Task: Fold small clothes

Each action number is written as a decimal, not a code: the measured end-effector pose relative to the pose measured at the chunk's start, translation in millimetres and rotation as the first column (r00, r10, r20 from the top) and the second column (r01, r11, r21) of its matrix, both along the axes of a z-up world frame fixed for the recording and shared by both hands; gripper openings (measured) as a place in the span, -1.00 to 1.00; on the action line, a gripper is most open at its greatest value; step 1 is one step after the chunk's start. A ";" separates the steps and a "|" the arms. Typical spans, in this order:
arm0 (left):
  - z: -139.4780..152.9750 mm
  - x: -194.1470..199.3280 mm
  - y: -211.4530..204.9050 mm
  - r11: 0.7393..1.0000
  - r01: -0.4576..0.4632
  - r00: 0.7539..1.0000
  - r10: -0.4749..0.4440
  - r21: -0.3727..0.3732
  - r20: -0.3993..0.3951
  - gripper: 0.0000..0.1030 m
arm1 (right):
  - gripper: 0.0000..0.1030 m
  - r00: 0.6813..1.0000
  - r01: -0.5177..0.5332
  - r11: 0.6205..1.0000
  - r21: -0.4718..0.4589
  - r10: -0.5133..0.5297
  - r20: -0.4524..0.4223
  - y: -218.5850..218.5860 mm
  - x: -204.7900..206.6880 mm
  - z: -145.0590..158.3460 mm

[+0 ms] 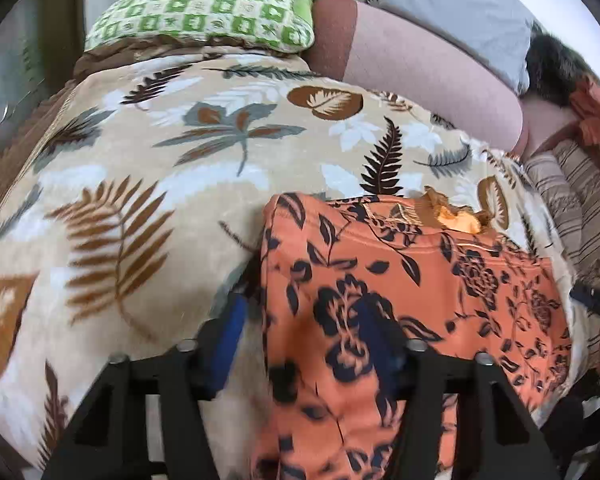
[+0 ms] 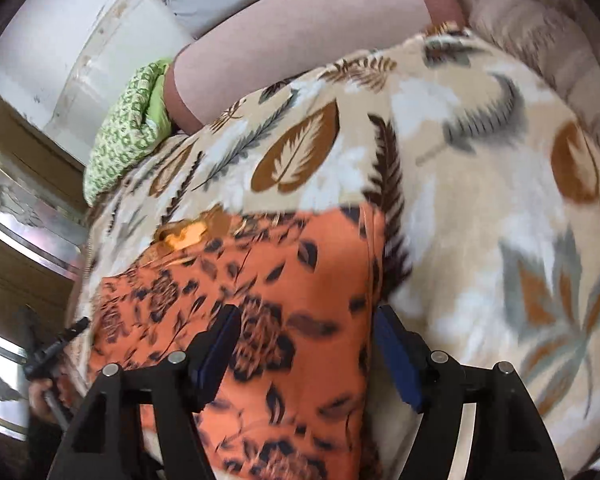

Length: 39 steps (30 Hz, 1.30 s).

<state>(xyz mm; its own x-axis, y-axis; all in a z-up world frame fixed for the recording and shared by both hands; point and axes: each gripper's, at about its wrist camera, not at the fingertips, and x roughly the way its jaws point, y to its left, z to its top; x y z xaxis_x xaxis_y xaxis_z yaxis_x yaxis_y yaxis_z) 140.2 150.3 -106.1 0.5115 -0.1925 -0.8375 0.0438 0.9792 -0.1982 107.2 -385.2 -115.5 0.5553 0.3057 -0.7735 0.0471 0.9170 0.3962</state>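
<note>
Orange floral garment [image 1: 400,280] lies folded on the leaf-print blanket [image 1: 140,160], lower frame, while your left gripper [image 1: 300,344] and right gripper [image 2: 308,344] straddle its edges, jaws apart, gripping nothing, apparently releasing the fold.

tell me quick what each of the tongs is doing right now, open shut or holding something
Left tongs: open, straddling the left edge of the orange floral garment, not gripping it.
Right tongs: open over the garment's right edge, holding nothing.

A beige leaf-print blanket [image 1: 148,184] covers the bed; a green checked pillow [image 1: 204,4] lies at its far edge; a grey pillow [image 1: 452,4] rests on pink bedding [image 1: 424,68].
</note>
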 end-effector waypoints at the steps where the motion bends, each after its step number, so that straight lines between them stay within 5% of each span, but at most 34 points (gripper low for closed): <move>1: -4.0 6.4 -2.0 1.000 0.005 1.000 -0.004 0.018 -0.016 -0.31 | 0.41 1.000 -0.004 0.999 -0.035 0.004 0.000 2.8 9.2 -0.7; 2: -6.5 10.7 -3.1 0.999 0.012 1.000 -0.011 0.032 -0.026 -0.44 | 0.40 1.000 -0.007 0.997 -0.080 0.007 -0.004 5.7 18.2 -1.6; 7: -16.5 26.9 -1.4 1.000 0.009 0.999 -0.008 0.017 -0.052 -0.44 | 0.33 0.998 -0.044 0.979 -0.199 0.033 -0.055 13.9 41.7 -21.1; 10: -18.4 32.1 -1.4 1.000 0.020 0.999 -0.019 0.018 -0.050 -0.44 | -0.26 0.996 -0.053 0.979 -0.197 0.037 -0.083 15.0 46.3 -32.2; 13: -21.6 40.4 -4.5 0.999 0.035 0.997 -0.033 0.031 -0.066 -0.44 | -0.48 0.995 -0.063 0.982 -0.181 0.048 -0.084 15.4 46.7 -32.4; 15: -20.5 44.6 -5.5 0.998 0.035 0.997 -0.032 0.048 -0.063 -0.81 | -0.72 0.995 -0.079 0.979 -0.187 0.065 -0.078 17.8 46.5 -27.7; 16: -19.9 47.0 -6.3 0.998 0.042 0.997 -0.038 0.053 -0.067 -0.84 | -0.80 0.995 -0.081 0.978 -0.192 0.068 -0.076 19.7 45.8 -24.8; 24: 5.1 47.9 -15.5 0.990 0.026 0.998 -0.033 0.138 0.047 -0.93 | -0.86 1.000 -0.029 0.968 -0.248 0.025 -0.017 15.0 46.6 -9.5; 28: -7.5 60.9 -10.1 0.991 -0.001 1.000 0.000 0.135 0.009 -0.93 | -0.86 0.998 -0.001 0.961 -0.276 -0.015 -0.054 3.3 53.8 -27.1; 32: -25.1 67.5 -6.6 0.991 -0.020 0.999 0.023 0.135 -0.023 -0.92 | -0.85 0.997 0.048 0.982 -0.185 -0.057 -0.046 -12.1 54.3 -39.0; 39: -0.5 54.2 4.6 0.988 -0.084 0.996 0.080 0.130 0.036 -0.72 | -0.82 0.998 0.058 0.969 -0.241 -0.062 -0.011 -8.7 46.4 -16.2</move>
<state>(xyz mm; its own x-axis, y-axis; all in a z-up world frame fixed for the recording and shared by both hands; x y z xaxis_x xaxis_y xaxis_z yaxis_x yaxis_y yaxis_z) 194.4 155.0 -106.6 0.5464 -0.0383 -0.8367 -0.0333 0.9972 -0.0674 153.6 -393.9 -131.6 0.5516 0.0756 -0.8307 0.1105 0.9805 0.1626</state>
